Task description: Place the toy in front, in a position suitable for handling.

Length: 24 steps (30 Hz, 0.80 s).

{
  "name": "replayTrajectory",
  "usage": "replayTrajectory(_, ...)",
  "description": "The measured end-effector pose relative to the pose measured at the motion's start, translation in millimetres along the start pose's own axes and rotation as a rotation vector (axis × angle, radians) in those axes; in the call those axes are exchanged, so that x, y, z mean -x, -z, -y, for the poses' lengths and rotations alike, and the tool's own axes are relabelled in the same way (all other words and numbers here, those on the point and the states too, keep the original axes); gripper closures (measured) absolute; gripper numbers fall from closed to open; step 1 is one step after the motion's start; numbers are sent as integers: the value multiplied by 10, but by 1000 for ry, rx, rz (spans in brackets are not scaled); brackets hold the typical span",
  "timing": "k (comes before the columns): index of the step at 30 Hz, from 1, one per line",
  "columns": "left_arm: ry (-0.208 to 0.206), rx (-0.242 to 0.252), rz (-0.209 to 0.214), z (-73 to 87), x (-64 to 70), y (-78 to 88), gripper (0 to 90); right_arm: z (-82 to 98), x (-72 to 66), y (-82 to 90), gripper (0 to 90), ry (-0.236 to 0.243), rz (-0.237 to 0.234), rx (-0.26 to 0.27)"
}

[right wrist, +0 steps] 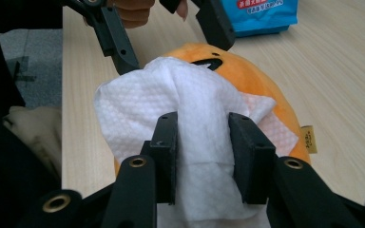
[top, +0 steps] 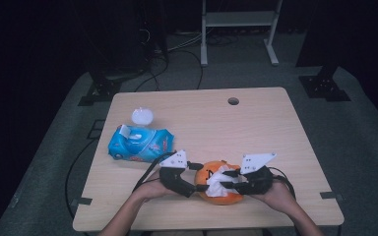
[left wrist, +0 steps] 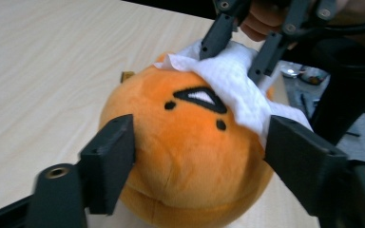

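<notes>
Right, high view first: we have the orange plush (top: 220,189) at the near edge of the table (top: 275,128), with the left gripper (top: 193,179) on its left and the right gripper (top: 232,181) on its right, both forearms coming in low and angled inward toward the plush. A white wipe (top: 218,180) lies on top of the plush. The blue wipes pack (top: 140,143) sits beyond the plush, to its left, well apart from it.

Left gripper view: our left gripper (left wrist: 199,142) straddles the plush (left wrist: 180,152), jaws spread to either side of it; we can't tell whether the pads actually press on the fabric. The wipe (left wrist: 233,85) drapes over the plush's far upper side.

Right gripper view: our right gripper (right wrist: 202,156) pinches a fold of the wipe (right wrist: 190,123), bunched between the pads, right over the plush (right wrist: 261,85). Wrist is pitched down onto it.

Risks, as we judge it: with the left jaws this wide, the plush could roll or slide under the wiping push. The pinch also holds just a fold, so the wipe may drag out or smear unevenly.
</notes>
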<state>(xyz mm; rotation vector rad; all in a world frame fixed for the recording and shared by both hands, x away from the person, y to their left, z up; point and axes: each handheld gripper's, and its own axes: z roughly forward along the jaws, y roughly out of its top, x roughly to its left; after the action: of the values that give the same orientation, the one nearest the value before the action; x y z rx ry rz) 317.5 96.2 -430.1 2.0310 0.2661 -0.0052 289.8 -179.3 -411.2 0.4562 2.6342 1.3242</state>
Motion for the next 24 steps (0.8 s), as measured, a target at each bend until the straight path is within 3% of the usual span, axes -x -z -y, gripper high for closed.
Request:
replayTrajectory(11,-55,-23,12,-13,119,-43,298,114,38,175,687,-20,11,9)
replayTrajectory(16,-61,19,-45,-69,121,-31,230,122,-9,164,702,0,24,19)
replayTrajectory(20,-82,-36,-57,-38,132,-114,250,97,-34,123,701,17,32,23)
replayTrajectory(24,-67,-43,-33,35,117,-136,318,125,-22,166,717,24,0,15)
